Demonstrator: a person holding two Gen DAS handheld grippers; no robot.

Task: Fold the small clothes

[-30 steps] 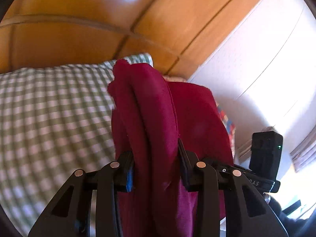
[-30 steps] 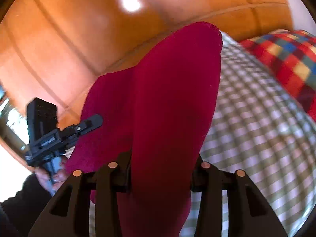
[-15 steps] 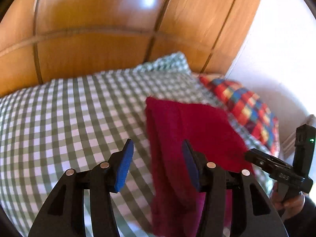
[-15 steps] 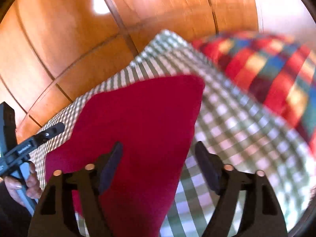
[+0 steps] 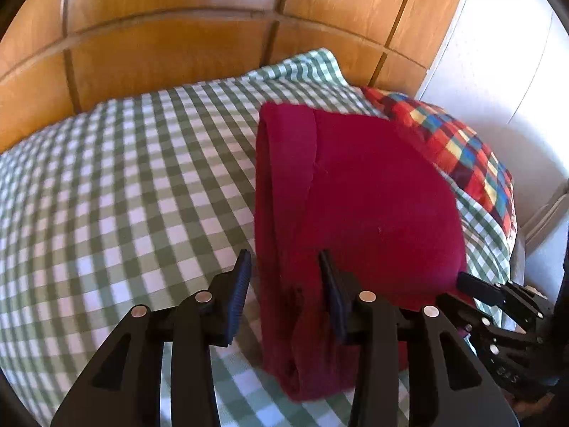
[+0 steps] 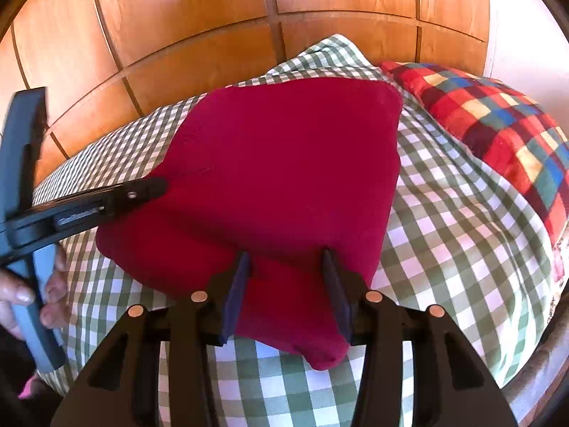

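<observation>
Wooden panels [image 6: 199,28] of orange-brown colour stand behind the bed and fill the upper part of both views. Below them lies the green-and-white checked bedcover [image 5: 124,185], which serves here as the landmark. On the far right corner of the checked bedcover rests a pillow with red, blue and yellow squares [image 6: 498,124], near a white wall [image 5: 498,53].

On the middle of the checked bedcover lies the dark red garment [image 6: 284,163], folded into a thick, roughly square pad. Its far corner nearly reaches the coloured pillow, and its near edge hangs a little toward the cameras.

At the near left corner of the garment is the left gripper [image 5: 286,284]. Its jaws have just been closing, and the folded left edge of the garment stands between them; the right pad touches the cloth, while the left pad stands just beside it with a thin gap, so it is not yet pinching. At the near right corner is the right gripper [image 6: 286,284]. Its jaws have also just been closing, and the near corner of the garment sits between the pads, which seem to touch the cloth on both sides.

A hand [image 6: 32,291] holds the handle of the left gripper, beside the left edge of the checked bedcover.
</observation>
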